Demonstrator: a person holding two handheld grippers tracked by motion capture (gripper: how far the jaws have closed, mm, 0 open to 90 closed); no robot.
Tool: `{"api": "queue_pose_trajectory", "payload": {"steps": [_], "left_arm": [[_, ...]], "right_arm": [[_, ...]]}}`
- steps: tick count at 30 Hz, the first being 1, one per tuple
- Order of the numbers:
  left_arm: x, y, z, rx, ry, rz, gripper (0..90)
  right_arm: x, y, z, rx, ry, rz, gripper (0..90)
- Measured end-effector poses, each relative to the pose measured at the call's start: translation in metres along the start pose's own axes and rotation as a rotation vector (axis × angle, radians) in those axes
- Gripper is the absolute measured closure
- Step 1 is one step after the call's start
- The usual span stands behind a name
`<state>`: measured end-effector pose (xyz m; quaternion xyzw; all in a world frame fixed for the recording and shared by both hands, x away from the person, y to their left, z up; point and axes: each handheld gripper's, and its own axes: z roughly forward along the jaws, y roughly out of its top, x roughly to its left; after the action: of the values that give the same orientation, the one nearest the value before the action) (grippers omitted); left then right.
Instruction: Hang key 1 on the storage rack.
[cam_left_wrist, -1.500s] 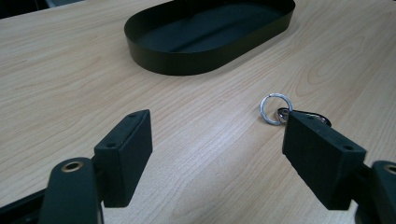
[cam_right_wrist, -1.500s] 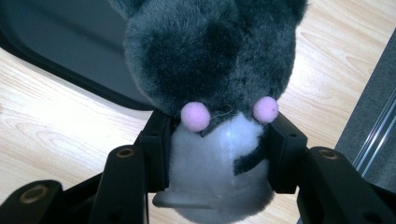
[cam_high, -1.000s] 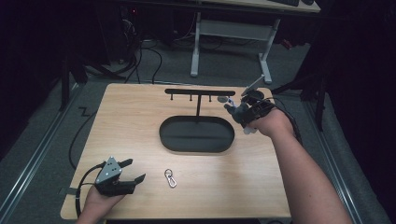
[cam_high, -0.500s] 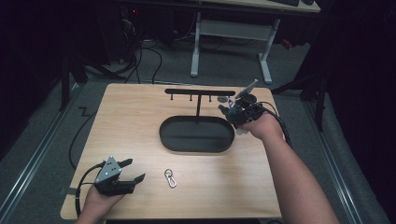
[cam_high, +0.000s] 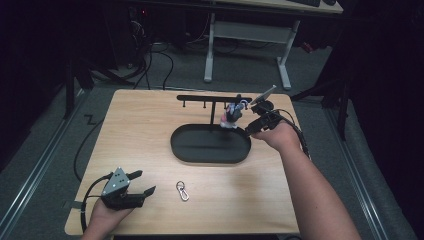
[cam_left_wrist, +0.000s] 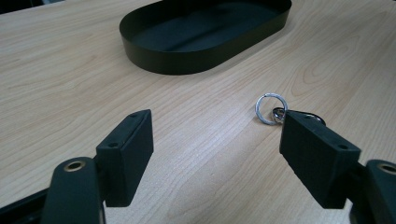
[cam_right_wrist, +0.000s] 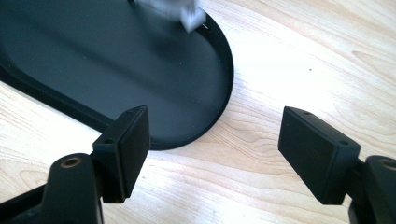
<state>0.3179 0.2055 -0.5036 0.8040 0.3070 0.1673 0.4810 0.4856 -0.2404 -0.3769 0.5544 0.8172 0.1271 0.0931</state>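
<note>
A black oval tray (cam_high: 210, 146) lies mid-table, and behind it stands a black rack with hooks (cam_high: 212, 99). A small pale keychain (cam_high: 232, 116) hangs from the rack's right end over the tray; it is a blurred pale shape (cam_right_wrist: 180, 9) in the right gripper view. My right gripper (cam_high: 251, 125) is open just right of the keychain, apart from it. Its jaws (cam_right_wrist: 212, 126) straddle the tray's right rim (cam_right_wrist: 219, 93). At the front left my left gripper (cam_high: 142, 183) rests open and holds nothing. A metal key ring with a clasp (cam_high: 182, 191) lies to its right, and part of this ring (cam_left_wrist: 269, 109) sits behind one jaw.
The wooden table (cam_high: 140, 130) has bare surface left of the tray and along the front right. Its edges drop to a grey floor. A white desk frame (cam_high: 247, 37) and cables stand beyond the far edge.
My right gripper has opened and drawn back a little from the rack. The keychain now hangs there on its own. The left gripper has not moved.
</note>
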Motion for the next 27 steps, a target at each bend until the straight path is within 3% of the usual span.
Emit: {"api": "queue_pose_trajectory", "payload": {"steps": [10,18,19,21,24,26,27], "left_arm": [[0.000,0.002,0.002,0.021,-0.022,-0.025,30.3],[-0.004,0.003,0.004,0.031,-0.012,-0.016,35.7],[-0.005,0.002,0.004,0.037,-0.013,-0.014,36.6],[-0.006,0.002,0.006,0.046,-0.009,-0.009,37.0],[-0.008,0.002,0.008,0.064,-0.008,0.001,38.2],[-0.010,0.002,0.010,0.076,-0.007,0.004,39.8],[-0.010,0.001,0.011,0.083,-0.008,0.005,39.8]], "right_arm": [[0.003,-0.034,-0.010,-0.087,-0.031,-0.033,30.9],[0.014,-0.087,0.003,-0.176,-0.036,-0.060,36.3],[0.019,-0.105,0.009,-0.213,-0.038,-0.079,38.0],[0.022,-0.110,0.010,-0.219,-0.042,-0.087,38.3],[0.032,-0.134,0.018,-0.273,-0.060,-0.136,39.6],[0.036,-0.155,0.026,-0.329,-0.024,-0.104,40.2],[0.036,-0.155,0.026,-0.329,-0.024,-0.104,40.2]]}}
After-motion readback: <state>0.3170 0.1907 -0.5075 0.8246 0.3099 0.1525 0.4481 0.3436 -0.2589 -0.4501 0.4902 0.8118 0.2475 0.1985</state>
